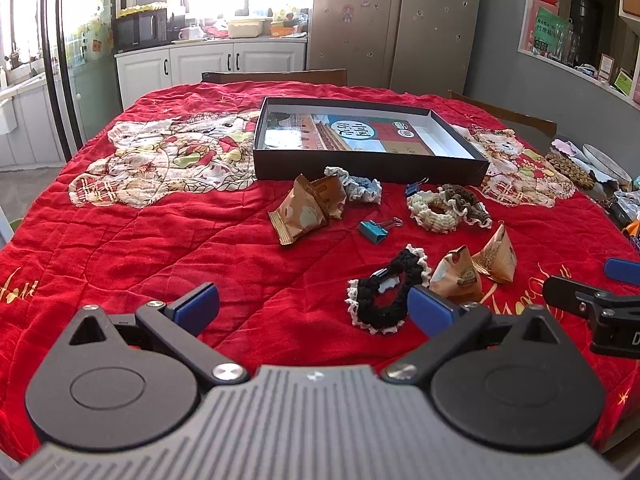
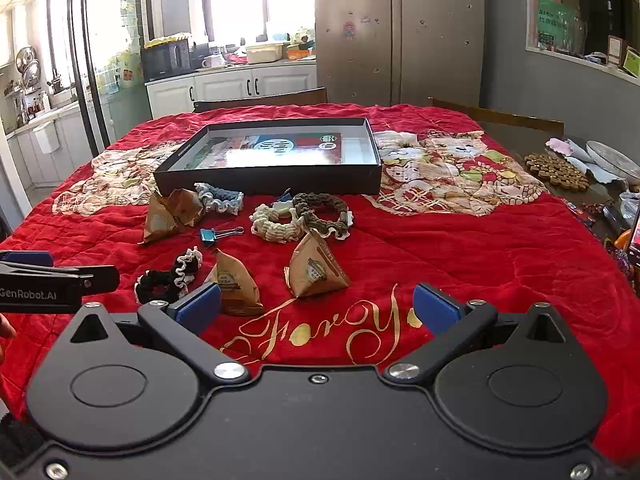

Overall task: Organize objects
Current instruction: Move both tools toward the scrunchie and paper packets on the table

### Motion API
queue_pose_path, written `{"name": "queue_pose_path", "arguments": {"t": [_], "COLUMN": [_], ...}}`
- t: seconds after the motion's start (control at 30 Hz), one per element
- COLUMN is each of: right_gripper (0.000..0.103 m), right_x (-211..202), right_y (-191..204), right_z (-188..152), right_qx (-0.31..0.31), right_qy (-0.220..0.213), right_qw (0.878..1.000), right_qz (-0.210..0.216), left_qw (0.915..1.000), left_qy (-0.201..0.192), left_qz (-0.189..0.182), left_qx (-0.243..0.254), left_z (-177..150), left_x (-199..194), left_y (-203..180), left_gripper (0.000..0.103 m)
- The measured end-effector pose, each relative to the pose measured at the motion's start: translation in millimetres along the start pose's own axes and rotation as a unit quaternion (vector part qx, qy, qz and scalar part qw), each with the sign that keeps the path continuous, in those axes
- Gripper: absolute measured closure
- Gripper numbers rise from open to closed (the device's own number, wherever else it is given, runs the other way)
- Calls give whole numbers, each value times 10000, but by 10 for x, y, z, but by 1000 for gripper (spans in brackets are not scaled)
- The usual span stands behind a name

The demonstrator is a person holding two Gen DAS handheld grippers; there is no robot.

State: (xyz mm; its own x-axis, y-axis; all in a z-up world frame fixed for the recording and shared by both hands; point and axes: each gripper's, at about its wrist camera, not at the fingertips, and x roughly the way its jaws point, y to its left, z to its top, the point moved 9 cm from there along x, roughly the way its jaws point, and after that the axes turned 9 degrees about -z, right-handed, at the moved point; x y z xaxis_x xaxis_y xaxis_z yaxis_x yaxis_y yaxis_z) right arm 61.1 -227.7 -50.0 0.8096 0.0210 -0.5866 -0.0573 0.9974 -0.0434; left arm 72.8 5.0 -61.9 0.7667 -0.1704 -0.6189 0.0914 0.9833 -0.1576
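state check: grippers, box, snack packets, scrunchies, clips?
Left gripper: open, empty.
Right gripper: open, empty.
Shallow black cardboard box: lidless, a printed sheet inside.
Four tan pyramid snack packets: sealed, loose on the red quilt.
Black crochet scrunchie: on the quilt, outside the box.
Cream scrunchie: touching the brown scrunchie.
Blue-grey scrunchie: by the box wall.
Blue binder clip: handles folded out.
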Motion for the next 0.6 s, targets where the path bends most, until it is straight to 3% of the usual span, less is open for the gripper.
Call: {"name": "queue_pose_path", "arguments": {"t": [0.6], "right_gripper": [1], "right_x": [44], "right_y": [15], "right_z": [-36], "right_qx": [-30], "right_qy": [78], "right_qw": [10000], "right_qz": [6], "left_qw": [10000], "left_qy": [28], "left_qz": [5], "left_qx": [-14], "left_z": [-18], "left_x": [17], "left_y": [12], "left_gripper": [0]}}
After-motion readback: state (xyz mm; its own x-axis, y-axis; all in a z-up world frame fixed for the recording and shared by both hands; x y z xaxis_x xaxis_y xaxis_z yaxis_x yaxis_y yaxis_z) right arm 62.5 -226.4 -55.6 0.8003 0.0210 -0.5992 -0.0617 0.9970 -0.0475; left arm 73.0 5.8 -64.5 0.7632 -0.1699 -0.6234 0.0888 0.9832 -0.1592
